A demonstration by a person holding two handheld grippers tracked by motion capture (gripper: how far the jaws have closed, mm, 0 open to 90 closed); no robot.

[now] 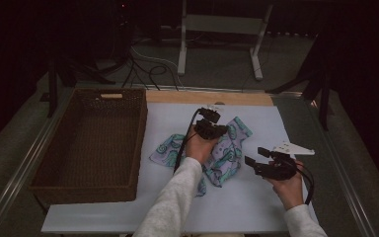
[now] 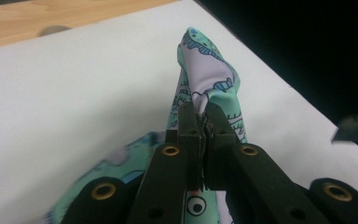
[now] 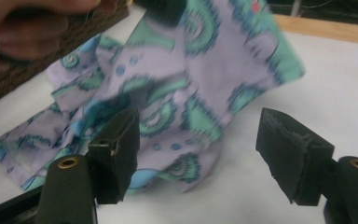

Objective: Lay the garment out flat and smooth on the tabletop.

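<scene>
A lilac and teal patterned cloth [image 1: 227, 154] lies crumpled in the middle of the white mat [image 1: 256, 202]. My left gripper [image 1: 211, 117] is shut on a fold of it. In the left gripper view the cloth [image 2: 209, 70] rises as a peak out of the closed jaws of the left gripper [image 2: 204, 122]. My right gripper [image 1: 256, 156] sits to the right of the cloth, open, its fingers pointing left at it. Between the wide-apart jaws of the right gripper [image 3: 198, 140] nothing is held; the cloth [image 3: 191, 70] hangs just beyond them, with the other hand [image 3: 18, 28] above it.
A large brown wicker basket [image 1: 139, 143] stands on the left of the table, its wall along the mat's left edge. A wooden strip [image 1: 207, 97] runs along the mat's far edge. Beyond the table, a white stand [image 1: 182, 44] and cables sit on the floor.
</scene>
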